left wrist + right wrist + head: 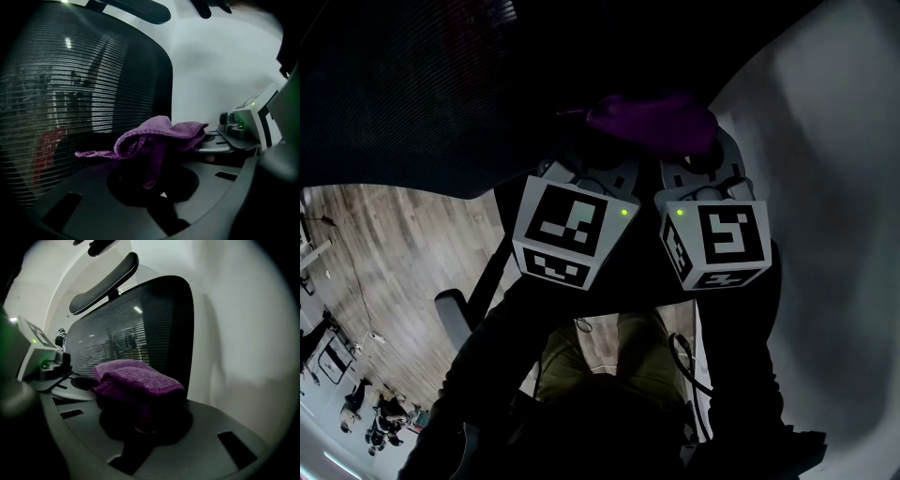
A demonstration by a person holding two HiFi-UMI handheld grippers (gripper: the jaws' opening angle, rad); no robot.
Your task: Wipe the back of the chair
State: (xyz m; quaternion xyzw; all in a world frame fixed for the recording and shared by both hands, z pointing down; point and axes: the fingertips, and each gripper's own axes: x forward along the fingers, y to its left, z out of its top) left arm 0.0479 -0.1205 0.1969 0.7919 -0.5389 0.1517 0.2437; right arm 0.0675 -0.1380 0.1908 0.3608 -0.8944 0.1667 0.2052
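Note:
The chair back [422,84] is a dark mesh panel filling the top of the head view; it also shows as chair back [70,103] and chair back [126,329], with a padded headrest [105,282] above it. A purple cloth [652,122] is bunched against the mesh. My left gripper [598,157] and right gripper [698,159] sit side by side just below it. The cloth [159,138] drapes over the left gripper [157,168] and hides its jaws. The cloth [136,378] likewise covers the right gripper [140,413]. Both look shut on it.
A white wall [834,234] runs close along the right of the chair. Wooden floor [394,244] shows at lower left, with an armrest [450,314] and distant people [366,412]. My own trousers [600,361] are below the grippers.

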